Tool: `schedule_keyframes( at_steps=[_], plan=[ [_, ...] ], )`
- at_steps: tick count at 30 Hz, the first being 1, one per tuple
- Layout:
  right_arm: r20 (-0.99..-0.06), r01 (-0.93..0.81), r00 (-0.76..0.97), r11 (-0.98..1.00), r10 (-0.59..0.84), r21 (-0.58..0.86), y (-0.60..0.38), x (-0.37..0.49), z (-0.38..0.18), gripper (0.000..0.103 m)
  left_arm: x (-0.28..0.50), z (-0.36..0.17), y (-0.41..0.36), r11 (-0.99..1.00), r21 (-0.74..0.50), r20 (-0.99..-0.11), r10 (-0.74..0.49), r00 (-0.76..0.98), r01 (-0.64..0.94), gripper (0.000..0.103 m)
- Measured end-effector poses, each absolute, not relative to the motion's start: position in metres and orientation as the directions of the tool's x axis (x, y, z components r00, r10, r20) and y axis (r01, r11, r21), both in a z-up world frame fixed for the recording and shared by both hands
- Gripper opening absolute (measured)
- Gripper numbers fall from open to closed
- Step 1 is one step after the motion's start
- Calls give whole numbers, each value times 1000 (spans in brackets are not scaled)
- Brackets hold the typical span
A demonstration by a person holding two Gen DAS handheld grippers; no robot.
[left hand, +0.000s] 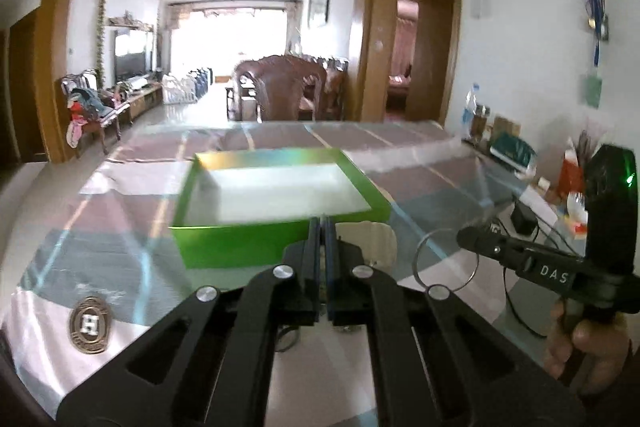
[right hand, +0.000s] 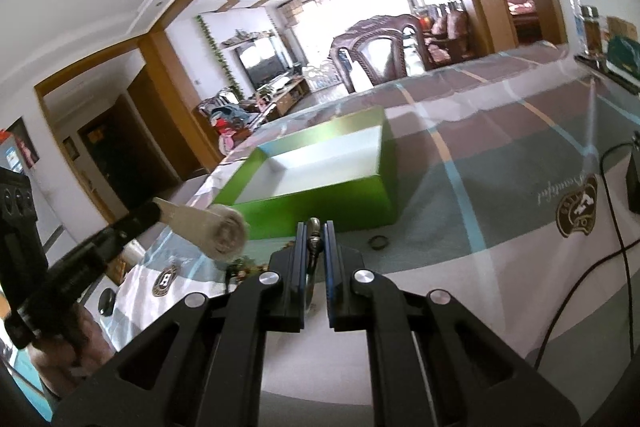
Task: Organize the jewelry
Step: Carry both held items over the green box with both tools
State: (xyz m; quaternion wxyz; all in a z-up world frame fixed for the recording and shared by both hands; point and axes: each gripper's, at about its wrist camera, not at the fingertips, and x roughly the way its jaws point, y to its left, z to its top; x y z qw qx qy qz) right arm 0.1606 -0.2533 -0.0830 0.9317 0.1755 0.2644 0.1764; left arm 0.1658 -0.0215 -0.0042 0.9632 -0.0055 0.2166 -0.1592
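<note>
Left gripper (left hand: 323, 223): jaws clamp a cream bangle (right hand: 224, 233), rigid, light, brittle.
Right gripper (right hand: 314, 227): jaws pinch a thin metal ring (left hand: 446, 259), slippery.
Green box (left hand: 240, 243): open, near.

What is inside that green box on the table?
The green box shows only a bare white floor; no jewelry is visible inside. Its near wall hides the strip of floor just behind it, so that part cannot be checked.

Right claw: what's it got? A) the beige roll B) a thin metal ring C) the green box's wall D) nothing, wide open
B. In the left wrist view the right claw pinches the rim of a thin metal ring that hangs clear of the green box, while the beige roll is in the left claw.
</note>
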Motion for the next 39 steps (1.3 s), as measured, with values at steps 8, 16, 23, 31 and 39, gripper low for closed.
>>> schedule_keyframes(
  at_steps=[8,16,23,31,39],
  plan=[
    [-441,-257,801,898,404,357,-234,149,-73,8,144,-4,19,967,-123,-429,-256,866,225,2],
    [-464,-231,814,927,350,294,-223,144,-72,8,136,-20,36,975,-112,-471,-220,854,190,2],
    [-464,-234,815,930,347,285,-219,143,-72,8,131,-23,38,976,-103,-480,-217,850,191,3],
    [-466,-234,815,931,345,281,-215,142,-73,8,131,-25,40,976,-103,-485,-220,846,194,3],
    [-468,-234,814,931,346,281,-215,143,-74,8,135,-28,39,976,-106,-497,-218,840,191,3]
  ],
)
